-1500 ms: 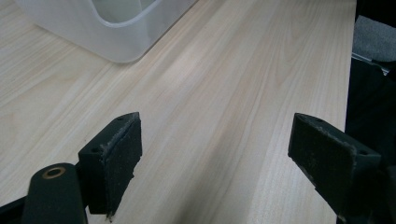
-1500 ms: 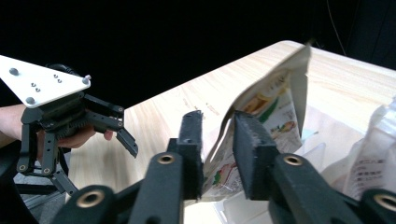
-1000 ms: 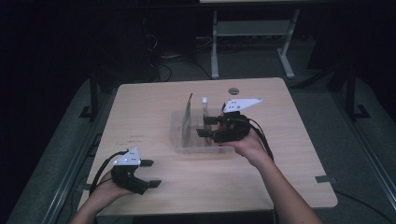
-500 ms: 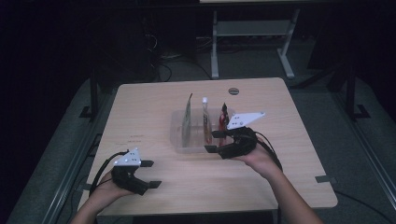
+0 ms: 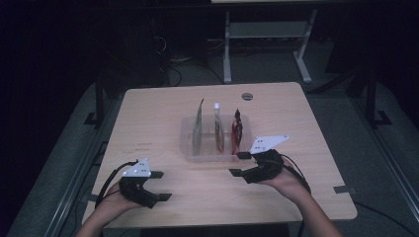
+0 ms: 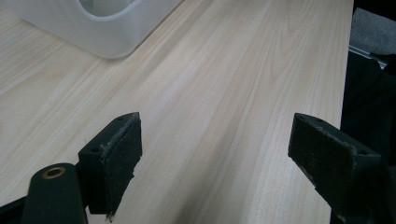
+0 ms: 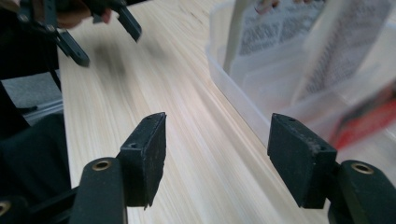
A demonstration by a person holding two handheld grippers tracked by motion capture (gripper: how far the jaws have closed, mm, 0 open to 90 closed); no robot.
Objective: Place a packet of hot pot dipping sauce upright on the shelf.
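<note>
Three pouches (image 5: 216,129) in one clear bin (image 5: 190,153); two grippers (image 5: 237,165).

wooden table (image 5: 158,118), grey floor (image 5: 365,123), metal stand (image 5: 267,34)

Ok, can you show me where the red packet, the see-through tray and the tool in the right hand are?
red packet (image 5: 236,132), high view, middle of its upright face.
see-through tray (image 5: 212,157), high view, its near wall.
right tool (image 5: 239,164), high view, midway between its two black jaw tips.
</note>
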